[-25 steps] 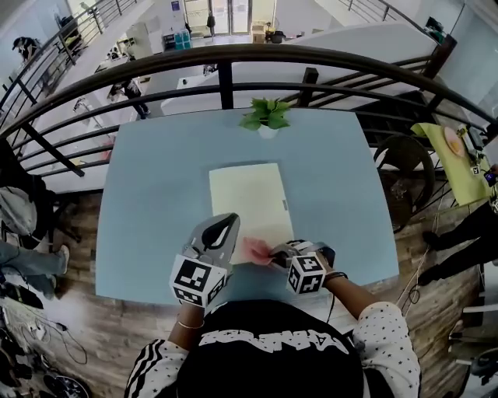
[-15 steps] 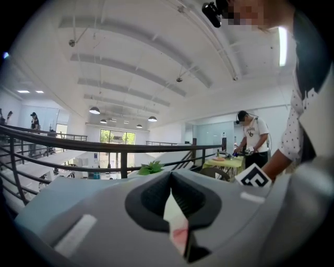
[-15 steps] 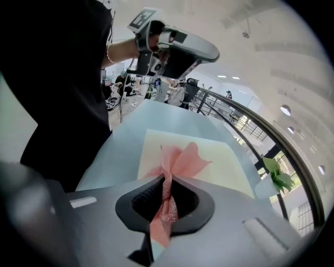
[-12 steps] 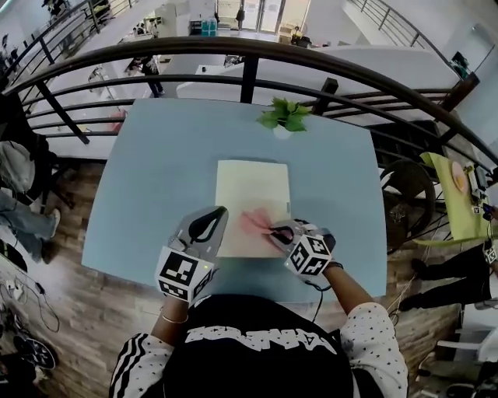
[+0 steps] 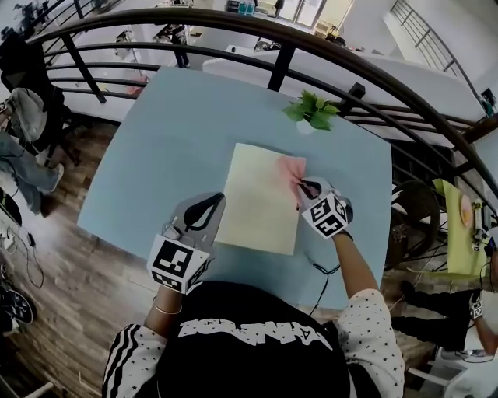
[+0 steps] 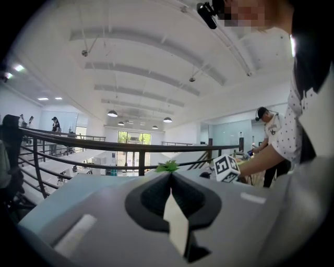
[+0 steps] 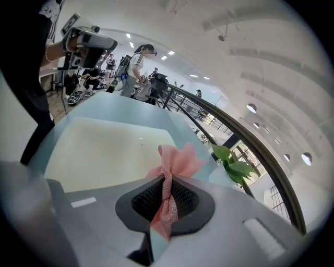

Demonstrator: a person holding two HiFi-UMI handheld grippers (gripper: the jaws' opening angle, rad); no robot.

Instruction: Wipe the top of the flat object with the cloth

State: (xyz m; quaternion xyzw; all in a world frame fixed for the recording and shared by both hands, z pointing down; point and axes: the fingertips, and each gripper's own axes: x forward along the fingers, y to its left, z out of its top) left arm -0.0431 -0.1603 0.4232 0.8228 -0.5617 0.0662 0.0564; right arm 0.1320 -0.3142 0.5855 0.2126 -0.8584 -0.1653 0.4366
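My right gripper (image 5: pixel 305 186) (image 7: pixel 166 197) is clamped on the pink cloth (image 5: pixel 289 169) (image 7: pixel 175 160). A twisted strand runs between the jaws, and the loose end fans out past the tips onto the far right corner of the sheet (image 5: pixel 259 200) (image 7: pixel 109 148). My right arm is stretched forward over the table's near right part, the spotted sleeve (image 5: pixel 375 326) pulled out long, with the wrist straight behind the marker cube (image 5: pixel 327 215). My left gripper (image 5: pixel 208 206) (image 6: pixel 170 180) has its jaws together at the tips. A pale sliver shows in the gap behind them, and I cannot tell whether anything is pinched there. Its nose lies at the sheet's left edge, near the front corner. My left arm is bent and kept close to my body, with a thin bracelet (image 5: pixel 165 309) on the wrist and a striped sleeve (image 5: pixel 128 364) below it. The pale yellow sheet lies flat in the middle of the light blue table (image 5: pixel 156 148), its long sides running away from me. Beyond it, near the far edge, stands a small plant (image 5: pixel 313 109) (image 7: pixel 233 162) (image 6: pixel 168 167), and past that curves a dark railing (image 5: pixel 194 22). Both cubes carry black-and-white square markers. The white lettering across my black shirt (image 5: pixel 253 333) is upside down and I cannot read it.
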